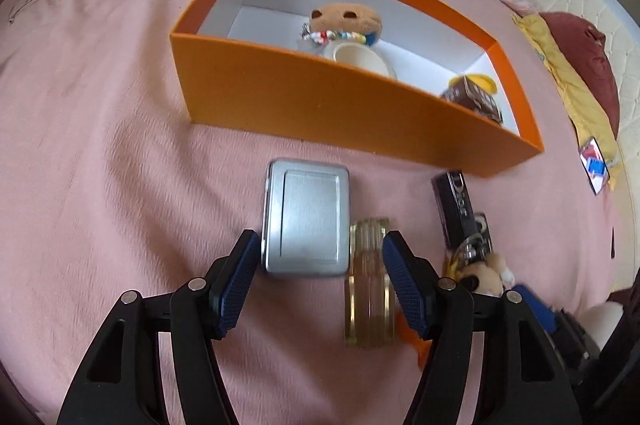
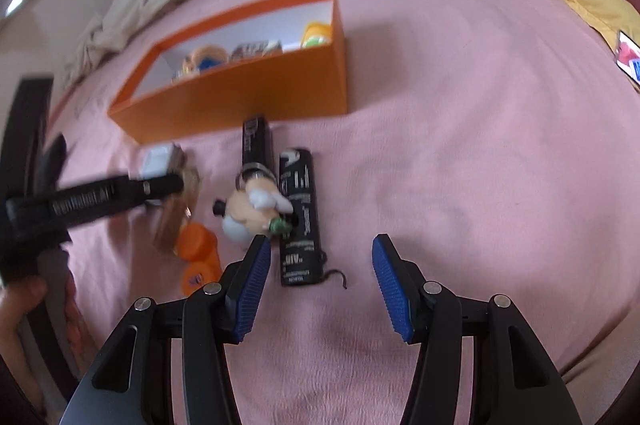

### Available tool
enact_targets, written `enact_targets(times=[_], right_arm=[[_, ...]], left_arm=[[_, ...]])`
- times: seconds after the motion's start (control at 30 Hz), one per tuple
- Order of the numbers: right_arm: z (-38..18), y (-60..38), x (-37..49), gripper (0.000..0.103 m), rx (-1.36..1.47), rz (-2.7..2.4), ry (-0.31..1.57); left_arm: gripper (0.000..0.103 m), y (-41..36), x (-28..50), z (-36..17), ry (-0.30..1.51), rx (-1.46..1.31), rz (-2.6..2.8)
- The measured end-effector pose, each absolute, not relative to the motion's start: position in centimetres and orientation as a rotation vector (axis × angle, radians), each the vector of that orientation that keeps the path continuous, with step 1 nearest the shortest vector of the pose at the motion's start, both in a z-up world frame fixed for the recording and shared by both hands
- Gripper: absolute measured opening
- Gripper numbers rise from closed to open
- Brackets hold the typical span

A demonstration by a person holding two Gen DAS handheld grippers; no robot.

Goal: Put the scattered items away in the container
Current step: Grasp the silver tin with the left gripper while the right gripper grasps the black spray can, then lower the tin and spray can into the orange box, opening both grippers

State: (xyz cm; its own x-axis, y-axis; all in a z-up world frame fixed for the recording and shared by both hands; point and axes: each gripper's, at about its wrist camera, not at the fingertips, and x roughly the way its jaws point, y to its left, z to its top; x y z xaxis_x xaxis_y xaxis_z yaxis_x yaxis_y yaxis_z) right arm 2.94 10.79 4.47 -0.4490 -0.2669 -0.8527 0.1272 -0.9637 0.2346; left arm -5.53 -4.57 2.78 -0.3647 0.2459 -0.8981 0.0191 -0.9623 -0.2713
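Left gripper (image 1: 320,279): tilted steeply down over the bed, jaws apart, pads pressing on nothing; a silver tin (image 1: 306,219) and a clear ribbed bottle (image 1: 370,281) lie between its blue pads, the near end of the tin just beside the left pad and the bottle just beside the right pad.
Left hand (image 2: 18,299): seen at the left edge of the right wrist view, wrapped around the black handle of that gripper.
Right gripper (image 2: 320,283): also angled down, jaws apart and empty, over bare cover on the near side of the orange box (image 2: 240,101).
Orange box: open-topped with a white inside, standing on the bed; a brown plush toy (image 1: 346,19), a cream tape roll (image 1: 358,57) and a small brown carton (image 1: 474,97) lie in it.
Scattered things: all on the near side of the orange box; the tin and the bottle, a black tube (image 2: 300,221), a black lipstick case (image 2: 254,143), a small plush keyring (image 2: 250,213) lying across both, and an orange cap (image 2: 200,251) beside the bottle.
Surface: a pink bed cover (image 2: 460,153), lightly creased.
Room: rumpled pink and cream bedding beyond the box, a yellow and dark red cushion to its right.
Writing: "Dior" on the lipstick case; white print on the black tube, too blurred to read.
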Motion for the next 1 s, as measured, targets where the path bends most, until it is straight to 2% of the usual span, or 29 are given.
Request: enact_targets(times=[0.1, 0.13, 0.17, 0.2, 0.23, 0.37, 0.5, 0.67, 0.73, 0.83, 1.0], right_arm=[[3.5, 9.4, 2.3, 0.048, 1.522, -2.512, -0.053], [3.5, 8.9, 2.3, 0.039, 1.51, -2.529, 0.013], [3.6, 8.2, 2.4, 0.025, 1.495, -2.545, 0.109], [3.6, 7.9, 2.4, 0.023, 1.491, -2.544, 0.138], [3.7, 7.9, 2.6, 0.023, 1.493, -2.549, 0.151], [4.1, 10.2, 2.8, 0.022, 1.535, -2.567, 0.024], [5.5, 12.6, 2.9, 0.022, 1.443, -2.551, -0.251], [7.3, 15.0, 3.4, 0.022, 1.274, -2.516, -0.522], [7.5, 15.2, 3.2, 0.022, 1.265, -2.511, -0.567], [7.2, 15.2, 2.5, 0.022, 1.286, -2.488, -0.618], [9.4, 13.7, -0.1, 0.022, 1.255, -2.501, -0.524]], left_arm=[[0.065, -4.9, -5.9, 2.8, -0.407, -1.68, 2.465], [0.064, -5.1, -5.9, 2.9, -0.42, -1.676, 2.466], [0.058, -5.2, -5.8, 3.2, -0.423, -1.672, 2.479], [0.048, -5.6, -5.7, 3.5, -0.432, -1.671, 2.501], [0.044, -6.0, -5.5, 3.8, -0.445, -1.675, 2.519], [0.044, -7.8, -4.8, 4.0, -0.556, -1.716, 2.524], [0.044, -7.0, -4.4, 4.8, -0.528, -1.691, 2.545], [0.044, -7.1, -3.0, 7.4, -0.652, -1.498, 2.495], [0.044, -7.5, -2.1, 8.9, -0.702, -1.388, 2.477], [0.044, -7.3, -2.5, 10.8, -0.687, -1.279, 2.486], [0.044, -6.8, -6.1, 11.9, -0.578, -1.304, 2.5]])
